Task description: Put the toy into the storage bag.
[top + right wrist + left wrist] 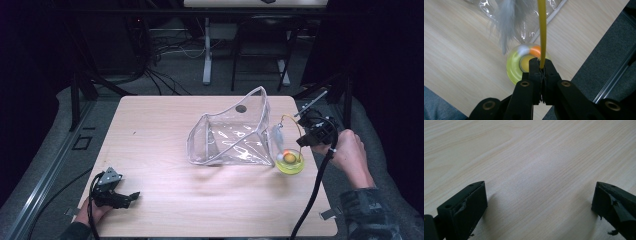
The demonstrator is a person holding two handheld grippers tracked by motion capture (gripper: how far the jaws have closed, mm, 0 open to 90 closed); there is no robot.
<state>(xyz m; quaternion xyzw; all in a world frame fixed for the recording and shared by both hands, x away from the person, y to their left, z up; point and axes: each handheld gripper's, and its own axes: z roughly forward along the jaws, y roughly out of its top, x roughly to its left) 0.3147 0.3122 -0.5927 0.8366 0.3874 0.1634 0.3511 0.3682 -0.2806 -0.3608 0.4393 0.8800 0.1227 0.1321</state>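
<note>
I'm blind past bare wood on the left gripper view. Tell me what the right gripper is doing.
Observer: The right gripper is shut on a yellow wand.
Operator: Say what hangs off that wand.
Observer: A grey feather, over a yellow-green ring toy.
Operator: Give me what else is on the table.
Observer: A clear bag stands open mid-table, touching the toy's left side.
Operator: Place my gripper.
Observer: The left gripper is at the near left corner, far from the bag.
</note>
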